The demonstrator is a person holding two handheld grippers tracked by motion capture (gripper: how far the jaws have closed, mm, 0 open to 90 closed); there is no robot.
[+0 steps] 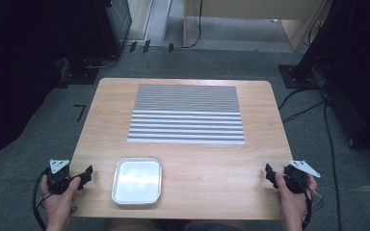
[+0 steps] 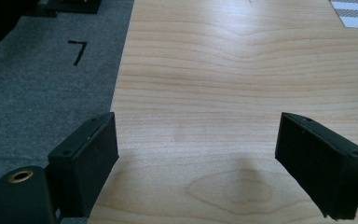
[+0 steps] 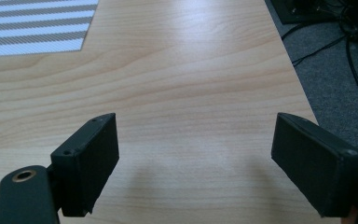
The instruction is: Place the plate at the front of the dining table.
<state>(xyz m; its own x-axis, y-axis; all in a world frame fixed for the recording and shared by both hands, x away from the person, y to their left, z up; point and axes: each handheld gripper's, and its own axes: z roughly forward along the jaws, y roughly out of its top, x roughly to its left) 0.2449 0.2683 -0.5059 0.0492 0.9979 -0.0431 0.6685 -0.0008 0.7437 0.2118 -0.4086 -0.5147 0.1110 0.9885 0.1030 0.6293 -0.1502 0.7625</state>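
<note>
- From the high view, the left gripper and right gripper wait at the near corners of the table, tongs apart, holding nothing. The shiny metal tray sits near the front edge, nearer the left; I'd go for its raised rim.
- Left gripper view: jaws wide over bare wood.
- Right gripper view: same, striped mat far off.

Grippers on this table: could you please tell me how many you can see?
2. The left gripper is open at the table's near left corner, beside the metal tray; the right gripper is open at its near right edge.
</note>
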